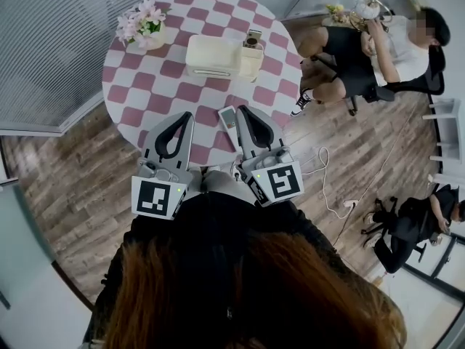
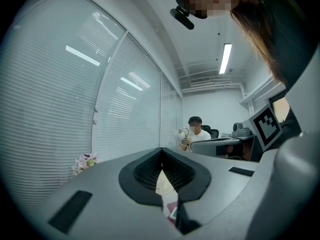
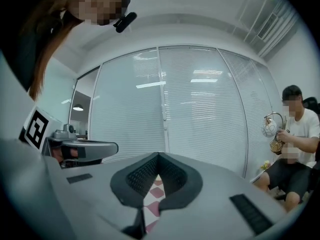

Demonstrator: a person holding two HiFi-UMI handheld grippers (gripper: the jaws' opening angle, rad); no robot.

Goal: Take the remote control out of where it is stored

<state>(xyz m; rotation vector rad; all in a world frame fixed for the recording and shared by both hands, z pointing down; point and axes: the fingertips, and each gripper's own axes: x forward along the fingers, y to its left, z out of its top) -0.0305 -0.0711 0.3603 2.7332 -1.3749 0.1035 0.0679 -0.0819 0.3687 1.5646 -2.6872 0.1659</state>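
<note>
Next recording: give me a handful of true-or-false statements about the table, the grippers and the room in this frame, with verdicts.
1. The table is round, with a pink-and-white checked cloth. True.
2. The cream storage box sits on the floor. False: it stands on the table.
3. The left gripper and the right gripper both have their tongs shut, holding nothing. True.
4. The flowers stand right beside the right gripper. False: they are at the table's far left edge, away from both grippers.
5. Nobody else is in the room. False: a person sits to the right of the table.
</note>
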